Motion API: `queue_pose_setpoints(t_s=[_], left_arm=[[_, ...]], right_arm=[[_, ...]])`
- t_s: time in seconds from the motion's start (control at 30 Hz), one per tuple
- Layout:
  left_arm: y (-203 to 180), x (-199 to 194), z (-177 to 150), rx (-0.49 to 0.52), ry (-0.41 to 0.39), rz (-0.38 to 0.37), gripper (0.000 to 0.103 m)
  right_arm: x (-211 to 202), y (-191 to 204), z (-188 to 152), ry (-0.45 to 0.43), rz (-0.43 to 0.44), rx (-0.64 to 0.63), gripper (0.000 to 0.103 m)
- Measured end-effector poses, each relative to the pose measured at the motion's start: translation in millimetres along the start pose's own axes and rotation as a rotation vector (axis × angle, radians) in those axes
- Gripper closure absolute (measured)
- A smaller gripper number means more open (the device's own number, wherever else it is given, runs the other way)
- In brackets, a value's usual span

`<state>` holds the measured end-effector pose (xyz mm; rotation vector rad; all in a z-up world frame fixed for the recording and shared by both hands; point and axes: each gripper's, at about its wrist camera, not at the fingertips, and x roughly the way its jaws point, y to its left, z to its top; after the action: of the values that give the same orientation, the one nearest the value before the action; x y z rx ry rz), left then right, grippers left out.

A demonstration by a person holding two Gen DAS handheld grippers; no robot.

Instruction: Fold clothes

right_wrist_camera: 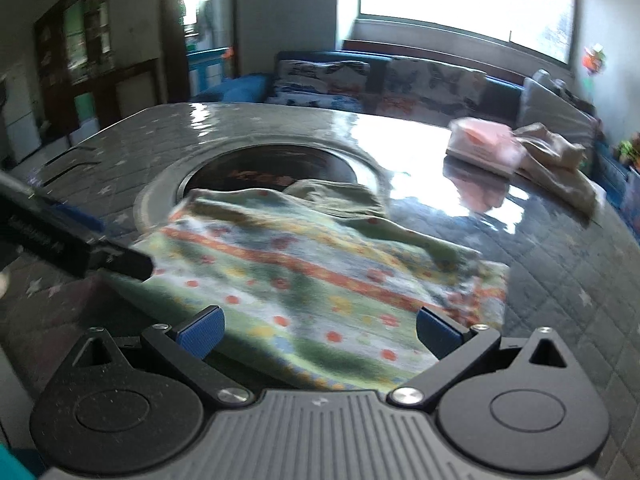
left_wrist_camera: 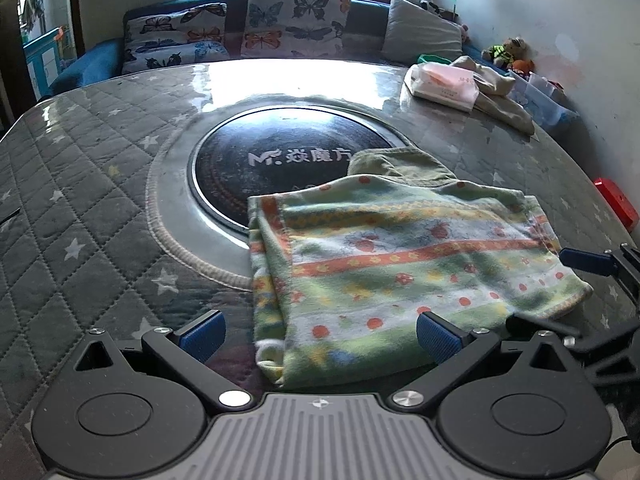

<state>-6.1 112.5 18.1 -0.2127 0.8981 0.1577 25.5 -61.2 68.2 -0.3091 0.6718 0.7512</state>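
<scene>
A folded cloth (left_wrist_camera: 400, 264) with green, orange and white patterned stripes lies on the quilted grey table (left_wrist_camera: 80, 200), partly over the round black hotplate (left_wrist_camera: 280, 160). A plain green part (left_wrist_camera: 400, 164) sticks out at its far edge. My left gripper (left_wrist_camera: 320, 338) is open just above the cloth's near edge, blue pads wide apart, holding nothing. My right gripper (right_wrist_camera: 318, 334) is open too, over the near edge of the same cloth (right_wrist_camera: 304, 272). The right gripper's finger (left_wrist_camera: 588, 262) shows at the cloth's right side, and the left gripper's finger (right_wrist_camera: 76, 216) at its left.
A pink-and-white tissue pack (left_wrist_camera: 444, 80) and a beige garment (left_wrist_camera: 500, 96) lie at the table's far right. A red object (left_wrist_camera: 618, 202) sits at the right edge. Beyond the table stands a blue sofa with butterfly cushions (left_wrist_camera: 292, 24), with toys and a clear bin by the wall.
</scene>
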Motion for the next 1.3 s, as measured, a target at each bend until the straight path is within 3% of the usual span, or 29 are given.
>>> queue_pose_setpoints(t_s=[0.13,0.33,0.6,0.7,0.73,0.8,1.0,1.3], left_arm=[[17,-6,3,-0.049,-0.018,0.028,0.0],[50,-9,9,-0.163,-0.03,0.044,0.0],[77,-6,10,-0.276,-0.016,0.009,0.0],[83,-3,10,-0.306,-0.006,-0.005,0.0],[84,-2,10,-0.314,-0.003,-0.01,0.0],[87,0,11,-0.332,0.003,-0.025,0.0],[90,6,15,-0.391,0.026,-0.071,0.0],[93,18,18,-0.569,0.074,-0.223,0.0]], right_arm=[[3,27,4,-0.002,0.049,-0.119,0.001],[15,71,11,0.002,0.117,-0.285,0.011],[32,127,18,0.016,0.2,-0.486,0.037],[41,141,18,0.027,0.196,-0.544,0.051],[42,144,18,0.027,0.192,-0.551,0.051],[45,147,19,0.027,0.186,-0.558,0.064],[44,139,27,0.026,0.216,-0.487,0.085],[22,95,54,-0.04,0.281,-0.252,0.091]])
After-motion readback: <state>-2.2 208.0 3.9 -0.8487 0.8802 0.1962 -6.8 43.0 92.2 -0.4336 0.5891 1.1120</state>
